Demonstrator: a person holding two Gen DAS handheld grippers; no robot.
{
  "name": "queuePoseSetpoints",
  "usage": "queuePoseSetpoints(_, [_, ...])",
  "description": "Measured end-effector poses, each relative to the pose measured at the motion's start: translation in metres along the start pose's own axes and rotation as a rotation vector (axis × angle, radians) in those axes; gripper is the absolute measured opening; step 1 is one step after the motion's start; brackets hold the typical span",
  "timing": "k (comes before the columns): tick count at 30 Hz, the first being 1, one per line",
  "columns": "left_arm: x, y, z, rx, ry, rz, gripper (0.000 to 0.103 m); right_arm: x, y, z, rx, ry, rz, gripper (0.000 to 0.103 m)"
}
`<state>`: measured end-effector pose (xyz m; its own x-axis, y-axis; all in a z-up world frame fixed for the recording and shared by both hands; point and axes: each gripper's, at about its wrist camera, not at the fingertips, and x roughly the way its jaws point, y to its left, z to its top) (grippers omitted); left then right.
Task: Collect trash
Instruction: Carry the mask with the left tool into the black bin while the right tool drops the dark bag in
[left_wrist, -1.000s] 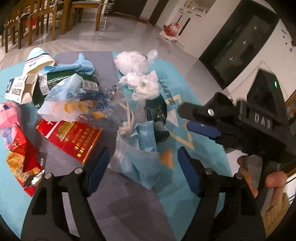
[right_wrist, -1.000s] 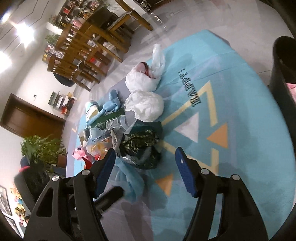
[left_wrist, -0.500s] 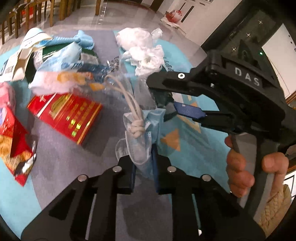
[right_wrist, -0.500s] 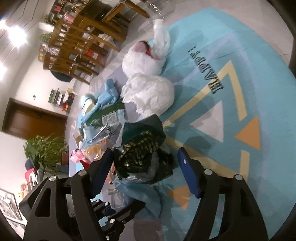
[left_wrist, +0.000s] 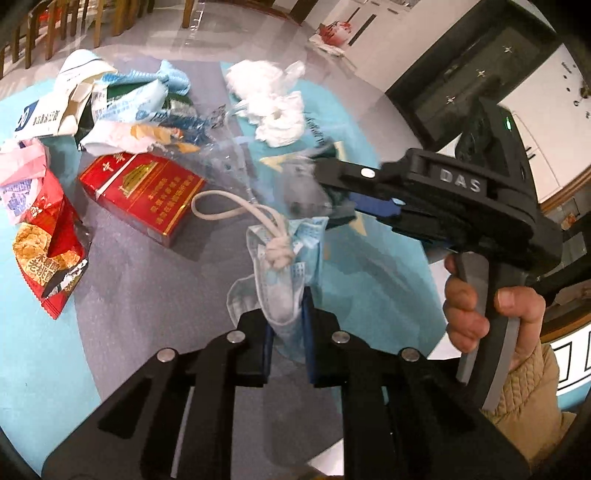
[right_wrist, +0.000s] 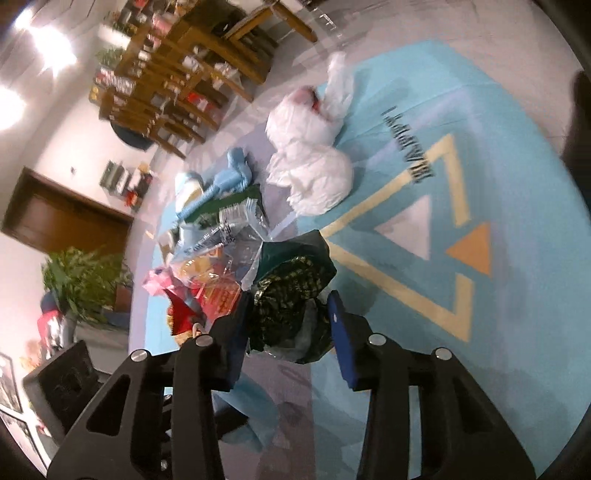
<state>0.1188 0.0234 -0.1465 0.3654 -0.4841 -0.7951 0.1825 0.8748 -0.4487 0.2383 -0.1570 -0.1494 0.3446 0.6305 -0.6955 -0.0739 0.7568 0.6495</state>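
Trash lies in a heap on a round blue rug (right_wrist: 517, 177). My left gripper (left_wrist: 287, 321) is shut on a crumpled light blue face mask (left_wrist: 280, 266), whose knotted white ear loops (left_wrist: 236, 210) trail up and left. The mask also shows as a blue fold (right_wrist: 255, 417) low in the right wrist view. My right gripper (right_wrist: 288, 317) straddles a dark green patterned wrapper (right_wrist: 291, 280); its jaws are closing and both pads touch the wrapper's sides. In the left wrist view the right gripper (left_wrist: 328, 192) comes in from the right, held by a hand (left_wrist: 469, 314).
A red carton (left_wrist: 144, 192), a red snack bag (left_wrist: 48, 251), a torn paper cup (left_wrist: 77, 74) and clear film lie left of the mask. White wads (right_wrist: 317, 177) sit further out. A dark bin edge (right_wrist: 580, 122) stands far right; wooden chairs stand beyond the rug.
The left jaws shut on the mask and pulled it clear of the pile. The right gripper moved in around the green wrapper and its jaws narrowed onto it.
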Motion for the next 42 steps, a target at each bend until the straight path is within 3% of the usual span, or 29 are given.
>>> queuePoseSetpoints(5, [-0.014,-0.013,-0.005,0.024,-0.048,-0.04,0.015,-0.049,-0.014,0.002,0.006,-0.132,0.005,0.042])
queuePoseSetpoints(16, [0.002,-0.067,0.021,0.098,-0.082,-0.089,0.015,-0.141,-0.076,0.007,0.149,-0.388,-0.057,0.042])
queuePoseSetpoints(20, [0.017,-0.103,0.045,0.135,-0.097,-0.143,0.015,-0.172,-0.097,0.004,0.182,-0.483,-0.125,0.043])
queuePoseSetpoints(23, [0.031,-0.141,0.067,0.175,-0.114,-0.185,0.015,-0.193,-0.115,0.001,0.226,-0.555,-0.239,0.043])
queuePoseSetpoints(28, [0.07,-0.199,0.106,0.213,-0.111,-0.264,0.015,-0.202,-0.151,-0.003,0.31,-0.564,-0.306,0.044])
queuePoseSetpoints(32, [0.109,-0.231,0.124,0.228,-0.073,-0.262,0.015,-0.199,-0.17,0.002,0.375,-0.555,-0.312,0.047])
queuePoseSetpoints(34, [0.133,-0.243,0.13,0.223,-0.04,-0.249,0.019,-0.198,-0.178,0.004,0.411,-0.552,-0.295,0.052])
queuePoseSetpoints(35, [0.141,-0.243,0.132,0.219,-0.029,-0.242,0.027,-0.198,-0.182,0.005,0.425,-0.549,-0.289,0.054])
queuePoseSetpoints(38, [0.163,-0.246,0.134,0.213,-0.006,-0.194,0.065,-0.198,-0.189,0.006,0.478,-0.547,-0.295,0.063])
queuePoseSetpoints(42, [0.174,-0.237,0.132,0.192,0.002,-0.177,0.069,-0.201,-0.192,0.004,0.507,-0.549,-0.268,0.067])
